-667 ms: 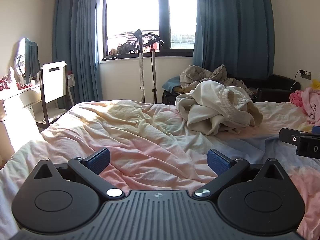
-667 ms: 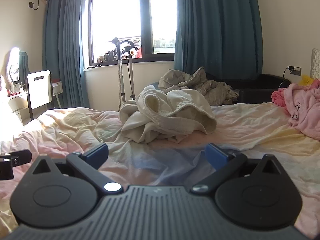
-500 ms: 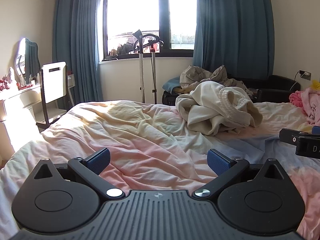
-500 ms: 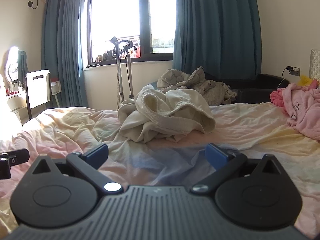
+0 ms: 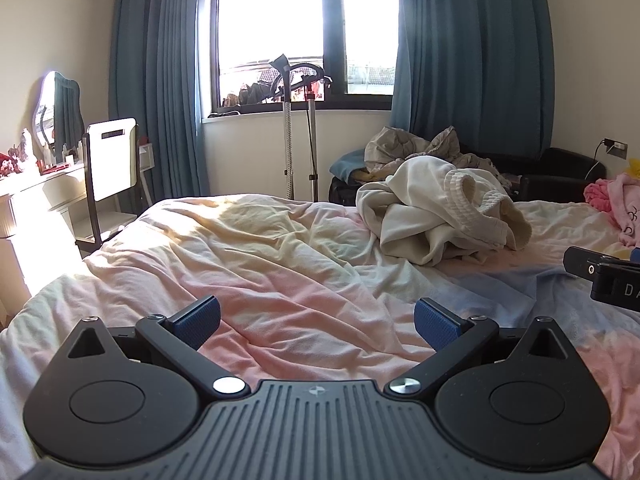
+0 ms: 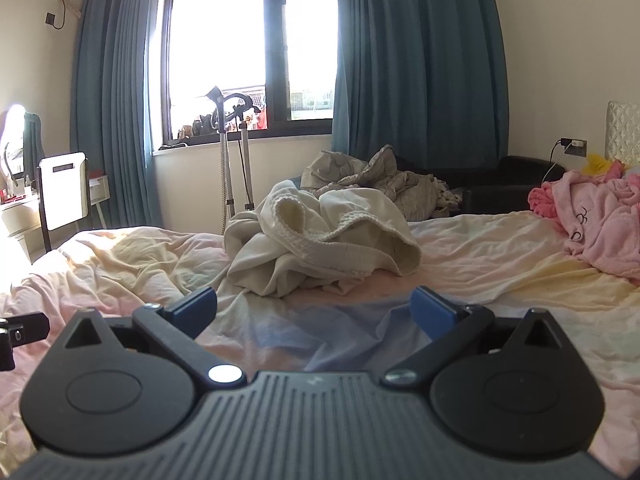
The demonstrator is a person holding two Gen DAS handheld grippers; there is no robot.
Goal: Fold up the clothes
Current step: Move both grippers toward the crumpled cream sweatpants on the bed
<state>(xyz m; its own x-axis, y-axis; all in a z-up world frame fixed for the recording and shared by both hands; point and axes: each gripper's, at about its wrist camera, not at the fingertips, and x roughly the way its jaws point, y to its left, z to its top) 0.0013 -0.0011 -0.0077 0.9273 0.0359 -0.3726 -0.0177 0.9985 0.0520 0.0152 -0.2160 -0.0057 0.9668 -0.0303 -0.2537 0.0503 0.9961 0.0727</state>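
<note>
Hovering low over the bed [image 5: 280, 264], I hold my left claw [image 5: 317, 322] with its two blue pads [image 5: 199, 317] spread wide apart and nothing between them but rumpled pink and pale yellow sheet. My right claw [image 6: 313, 308] is spread just the same, its blue pads [image 6: 430, 309] wide of each other above a bluish patch of the sheet, gripping nothing. From the left wrist view, part of my right claw shows at the far right edge, black, over the sheet.

The thing to be folded, a cream garment [image 6: 320, 244] with a thick ribbed hem, lies in a crumpled heap farther along the bed. From my right claw it sits straight ahead, just beyond the pads and not touching them. From my left claw the same heap [image 5: 444, 216] lies ahead and to the right, well apart from the pads. At the right side of the bed lies a pink garment [image 6: 596, 220], bunched up, apart from the cream one.

Beyond the far edge of the bed, a grey heap of bedding [image 6: 372, 180] rests on a dark sofa [image 6: 516, 184]. A garment steamer stand [image 5: 298, 128] is upright in front of the window [image 5: 308, 28], which has blue curtains [image 5: 472, 60] on both sides. At far left are a white chair [image 5: 110, 160] and a dressing table with a mirror [image 5: 58, 112].
</note>
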